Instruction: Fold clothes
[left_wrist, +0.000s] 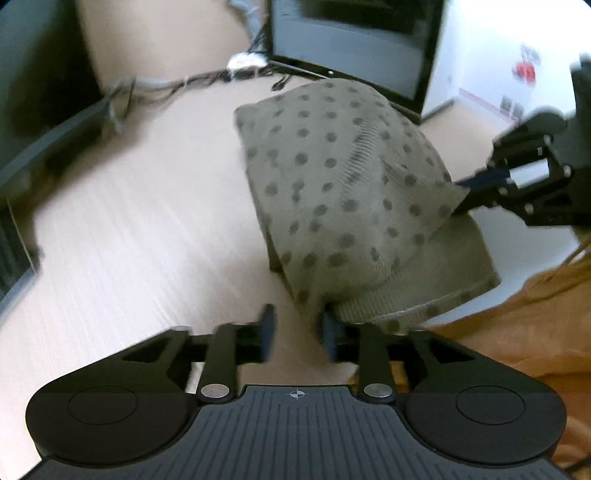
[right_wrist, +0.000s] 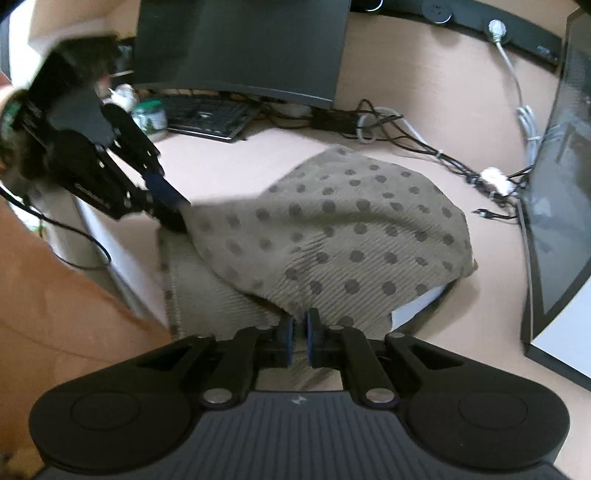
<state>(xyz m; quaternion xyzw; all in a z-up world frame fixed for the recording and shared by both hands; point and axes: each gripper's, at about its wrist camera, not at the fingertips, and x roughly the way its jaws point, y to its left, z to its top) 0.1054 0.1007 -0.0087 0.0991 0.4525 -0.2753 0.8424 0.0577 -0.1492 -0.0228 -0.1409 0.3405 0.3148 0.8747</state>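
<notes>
An olive knit garment with dark polka dots (left_wrist: 343, 192) lies on the light wooden desk (left_wrist: 140, 229), its top layer lifted over a ribbed lower part. My left gripper (left_wrist: 295, 334) has its jaws apart around a garment corner; the right finger touches the cloth. In the right wrist view the same left gripper (right_wrist: 173, 210) looks pinched on the garment's edge. My right gripper (right_wrist: 300, 332) is shut on the near edge of the garment (right_wrist: 332, 236). It also shows in the left wrist view (left_wrist: 469, 192), gripping the far corner.
A laptop (left_wrist: 351, 44) stands at the desk's back, with cables (left_wrist: 192, 81) beside it. A monitor (right_wrist: 243, 48), keyboard (right_wrist: 207, 114) and cable bundle (right_wrist: 406, 136) lie behind the garment. A second screen (right_wrist: 561, 206) stands on the right. An orange-brown cloth (left_wrist: 535, 332) hangs at the desk's edge.
</notes>
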